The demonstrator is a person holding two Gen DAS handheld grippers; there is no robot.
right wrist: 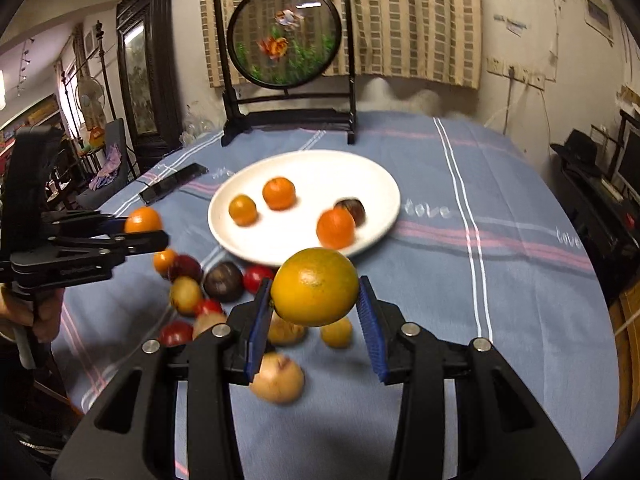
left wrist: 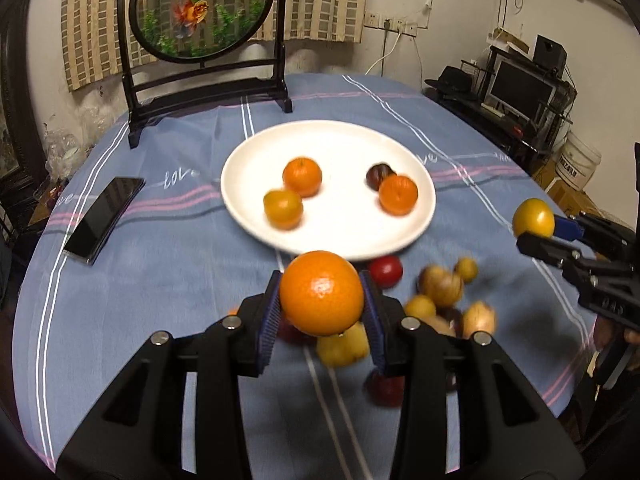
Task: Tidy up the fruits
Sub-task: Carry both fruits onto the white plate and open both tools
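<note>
My left gripper [left wrist: 322,294] is shut on an orange mandarin [left wrist: 321,292], held above the table just before the white plate [left wrist: 332,240]. My right gripper [right wrist: 316,294] is shut on a yellow-green citrus [right wrist: 315,286], also held in the air. The plate [right wrist: 372,176] holds two mandarins, a yellow fruit and a dark plum. A pile of loose fruit [left wrist: 440,292] lies on the blue cloth in front of the plate; it also shows in the right wrist view [right wrist: 208,292]. Each gripper shows in the other's view: the right one [left wrist: 536,228] and the left one [right wrist: 140,228].
A black phone [left wrist: 104,220] lies on the cloth left of the plate. A round goldfish screen on a black stand [left wrist: 204,40] is at the table's far edge. Shelves with a monitor [left wrist: 520,88] are to the right of the table.
</note>
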